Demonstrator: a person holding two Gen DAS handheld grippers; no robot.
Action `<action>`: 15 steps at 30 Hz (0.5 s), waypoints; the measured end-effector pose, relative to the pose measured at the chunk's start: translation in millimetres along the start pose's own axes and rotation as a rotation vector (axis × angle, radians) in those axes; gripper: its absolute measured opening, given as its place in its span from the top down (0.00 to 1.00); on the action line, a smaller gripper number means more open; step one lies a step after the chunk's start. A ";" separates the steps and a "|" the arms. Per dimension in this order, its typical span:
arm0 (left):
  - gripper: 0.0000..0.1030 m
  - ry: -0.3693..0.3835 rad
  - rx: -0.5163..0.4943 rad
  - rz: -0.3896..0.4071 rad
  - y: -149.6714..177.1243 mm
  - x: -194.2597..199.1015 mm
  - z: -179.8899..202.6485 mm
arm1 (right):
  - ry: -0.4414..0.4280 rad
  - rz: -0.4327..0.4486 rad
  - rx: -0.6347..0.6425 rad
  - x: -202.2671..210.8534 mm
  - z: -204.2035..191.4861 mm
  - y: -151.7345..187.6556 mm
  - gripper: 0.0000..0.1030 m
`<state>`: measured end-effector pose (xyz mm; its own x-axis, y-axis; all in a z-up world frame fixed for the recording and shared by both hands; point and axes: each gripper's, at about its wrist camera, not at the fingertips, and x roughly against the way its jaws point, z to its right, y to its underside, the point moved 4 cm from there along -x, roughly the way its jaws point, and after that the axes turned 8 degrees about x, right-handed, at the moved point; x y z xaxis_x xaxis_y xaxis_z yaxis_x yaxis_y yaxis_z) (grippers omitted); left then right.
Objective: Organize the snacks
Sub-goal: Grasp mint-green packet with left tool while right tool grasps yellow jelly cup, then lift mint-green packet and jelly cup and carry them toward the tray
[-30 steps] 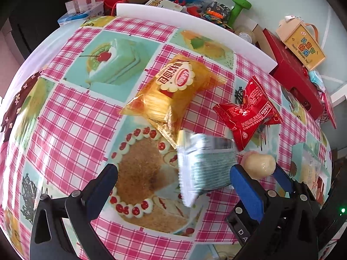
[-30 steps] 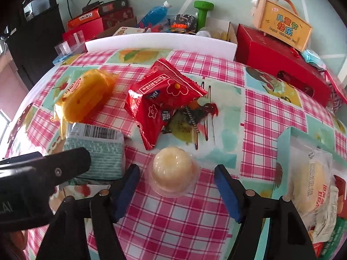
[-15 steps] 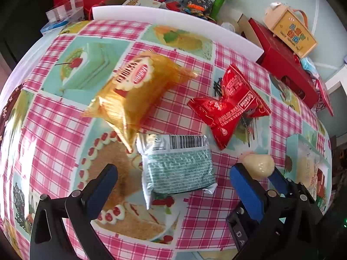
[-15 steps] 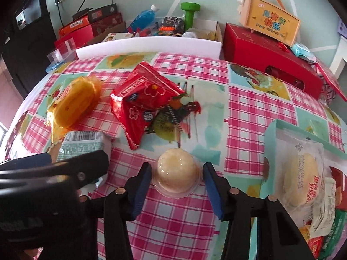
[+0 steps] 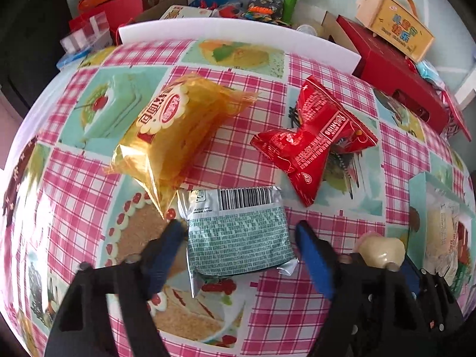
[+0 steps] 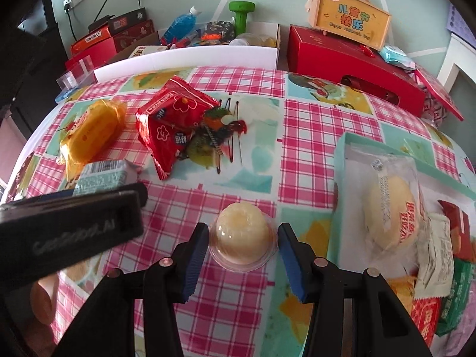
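Two grippers sit low over the table: left gripper (image 5: 239, 239) straddles the green packet (image 5: 238, 238) (jaws parted), right gripper (image 6: 241, 245) brackets the jelly cup (image 6: 241, 238), unclamped.

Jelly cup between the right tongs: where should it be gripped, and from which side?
Grip the jelly cup across its dome walls just above the flared clear rim, coming in low from the near table edge as the right tongs already straddle it. It sits inverted, rim down, so the rim likely stops any slip.
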<state>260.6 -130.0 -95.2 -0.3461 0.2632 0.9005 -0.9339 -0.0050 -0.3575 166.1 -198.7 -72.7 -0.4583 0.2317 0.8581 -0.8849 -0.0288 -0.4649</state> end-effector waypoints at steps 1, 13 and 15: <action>0.32 -0.006 -0.006 0.006 0.7 0.3 1.9 | 0.001 -0.001 0.001 1.6 -0.5 2.0 0.50; 0.38 -0.010 -0.032 -0.005 32.0 12.8 4.9 | -0.006 -0.012 -0.007 13.3 -9.6 19.2 0.51; 0.38 -0.014 -0.035 -0.009 39.2 14.8 5.6 | -0.007 -0.014 -0.009 16.0 -11.3 23.1 0.52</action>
<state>218.4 -131.6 -94.6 -0.3388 0.2491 0.9073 -0.9335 0.0311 -0.3572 139.2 -184.6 -72.2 -0.4465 0.2250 0.8660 -0.8905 -0.0171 -0.4546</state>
